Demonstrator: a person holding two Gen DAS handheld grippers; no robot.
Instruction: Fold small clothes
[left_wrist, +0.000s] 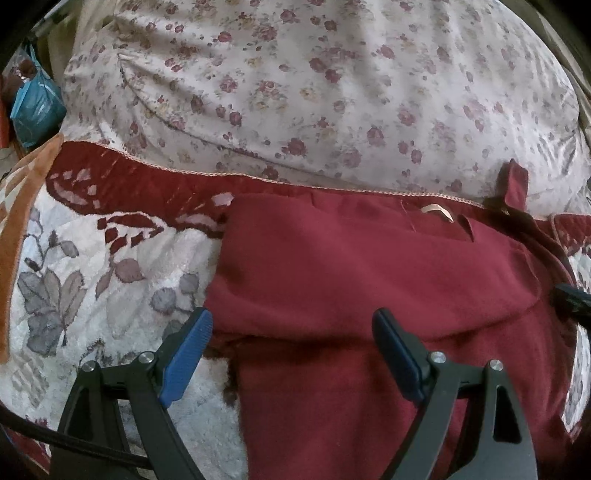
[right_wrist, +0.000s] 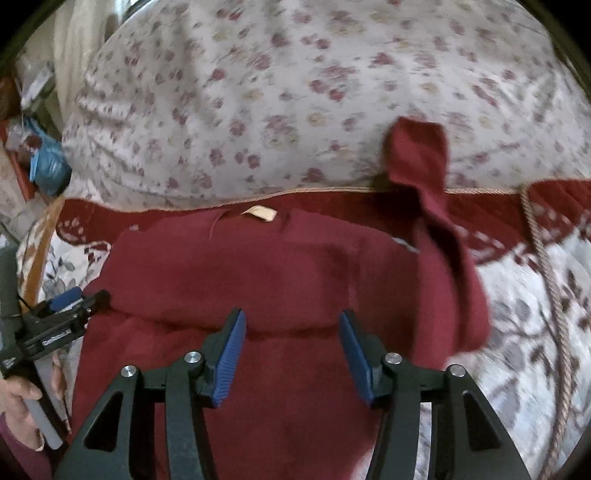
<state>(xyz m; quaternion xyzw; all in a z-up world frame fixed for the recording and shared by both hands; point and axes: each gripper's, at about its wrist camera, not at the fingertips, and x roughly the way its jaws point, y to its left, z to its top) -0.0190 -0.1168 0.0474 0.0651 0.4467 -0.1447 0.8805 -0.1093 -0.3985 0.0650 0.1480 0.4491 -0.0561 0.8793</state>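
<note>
A dark red knit garment (left_wrist: 369, 266) (right_wrist: 258, 266) lies on the bed, its top part folded down over its body, with a tan neck label (right_wrist: 260, 213) at the far edge. One sleeve (right_wrist: 417, 155) sticks up against the floral cover at the right. My left gripper (left_wrist: 291, 317) is open wide over the garment's left edge, one finger above the blanket and the other above the cloth. Above the fold line, my right gripper (right_wrist: 292, 315) has its jaws opening, with nothing between the pads. The left gripper (right_wrist: 74, 299) also shows at the left of the right wrist view.
A puffy floral cover (left_wrist: 295, 81) rises behind the garment. Underneath is a white blanket (left_wrist: 92, 277) with grey leaves and a red border. A blue bag (left_wrist: 35, 107) sits far left. A pink cord (right_wrist: 550, 288) runs down the right. A person's hand (right_wrist: 18, 398) holds the left tool.
</note>
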